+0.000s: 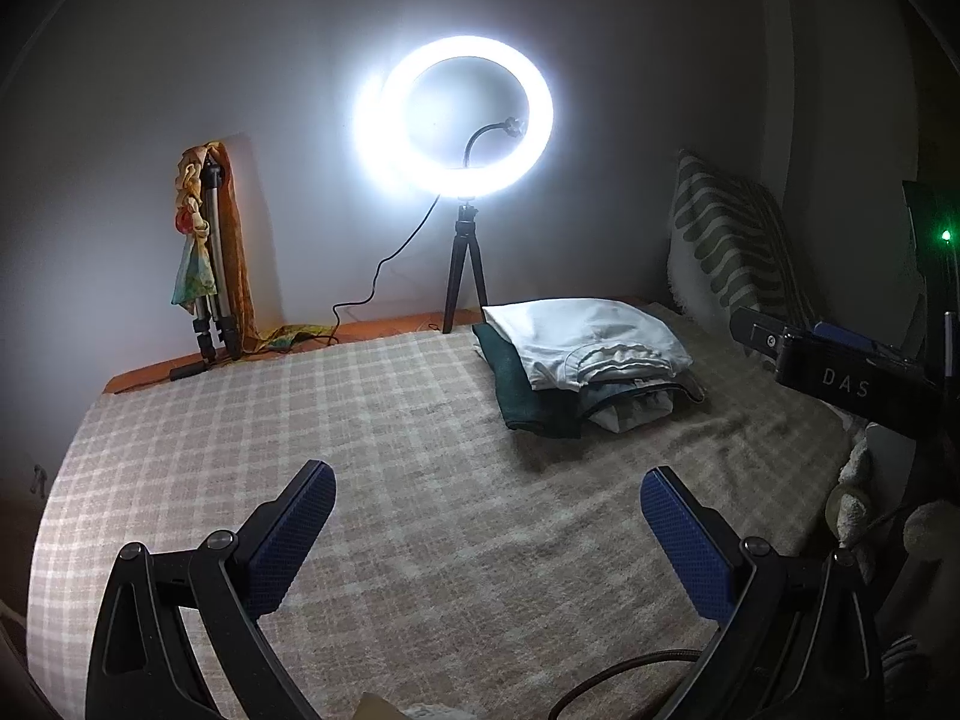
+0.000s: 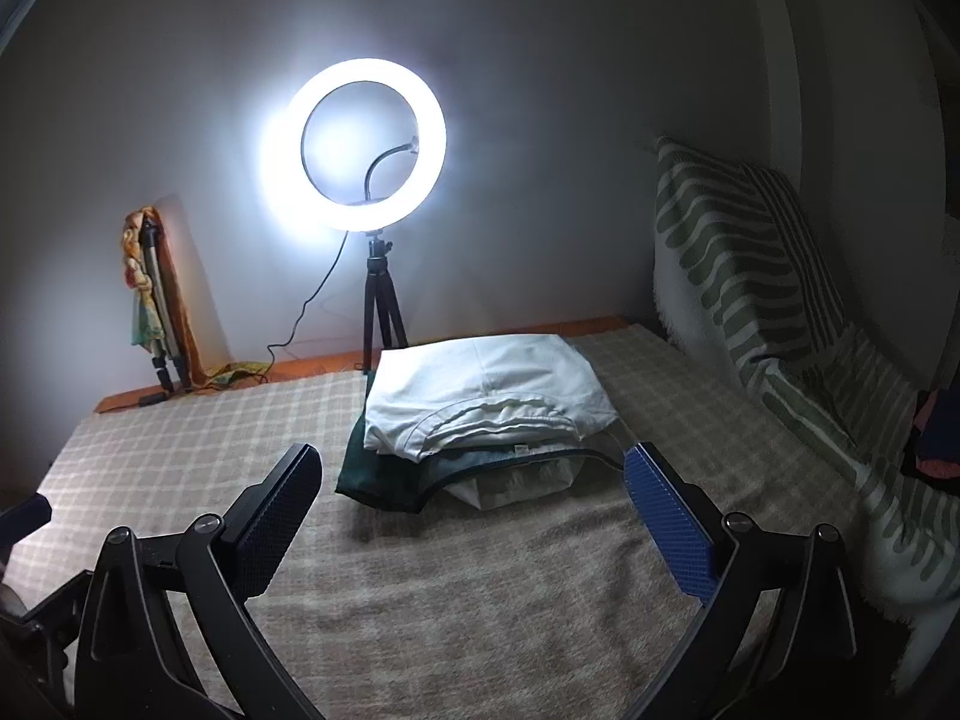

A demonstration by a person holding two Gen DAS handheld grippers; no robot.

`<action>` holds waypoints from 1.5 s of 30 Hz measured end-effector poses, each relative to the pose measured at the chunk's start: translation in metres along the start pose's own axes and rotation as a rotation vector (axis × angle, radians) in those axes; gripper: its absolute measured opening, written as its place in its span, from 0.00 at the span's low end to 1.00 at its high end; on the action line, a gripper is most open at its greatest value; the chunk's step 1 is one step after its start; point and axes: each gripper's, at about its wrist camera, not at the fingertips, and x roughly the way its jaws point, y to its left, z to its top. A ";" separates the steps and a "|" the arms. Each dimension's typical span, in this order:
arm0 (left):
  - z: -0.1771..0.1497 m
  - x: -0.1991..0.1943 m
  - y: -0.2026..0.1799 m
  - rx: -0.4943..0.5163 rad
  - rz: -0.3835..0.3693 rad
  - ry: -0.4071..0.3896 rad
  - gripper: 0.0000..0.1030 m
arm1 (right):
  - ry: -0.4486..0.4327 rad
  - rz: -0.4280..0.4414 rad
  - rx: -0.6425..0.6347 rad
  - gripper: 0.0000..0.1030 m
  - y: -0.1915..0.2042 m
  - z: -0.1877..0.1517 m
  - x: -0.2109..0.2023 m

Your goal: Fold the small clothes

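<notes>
- Both tools stand with their fingers wide apart and nothing between them. The left tool (image 1: 487,501) hovers over bare blanket; the right tool (image 2: 471,480) faces the pile.
- The pile of clothes (image 2: 480,414) lies on the bed just ahead of the right tool's fingertips, and ahead and to the right of the left tool. A white garment (image 1: 585,339) sits on top, with a dark green piece (image 1: 522,402) beneath it and lighter cloth under that.
- The white piece looks like soft cotton, flat on top with a ribbed, gathered edge toward the tools. The pile looks roughly folded, so these may be finished pieces set aside; I cannot tell.
- The checked blanket (image 1: 300,420) looks napped and matte, likely giving some grip under sliding cloth.
- The ring light (image 2: 360,144) on its tripod stands beyond the pile, presumably to light the work. A striped pillow (image 2: 738,264) leans to the right.
</notes>
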 end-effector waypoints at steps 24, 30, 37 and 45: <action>-0.006 0.001 -0.004 0.024 0.025 0.015 1.00 | 0.009 0.008 0.004 0.98 0.000 -0.002 0.002; -0.005 0.001 -0.005 0.025 0.025 0.015 1.00 | 0.014 0.012 0.003 0.98 0.000 -0.003 0.002; -0.005 0.002 -0.007 0.027 0.028 0.015 1.00 | 0.018 0.017 0.002 0.98 -0.001 -0.002 0.003; -0.006 0.002 -0.008 0.027 0.027 0.018 1.00 | 0.025 0.021 0.011 0.99 -0.003 -0.004 0.004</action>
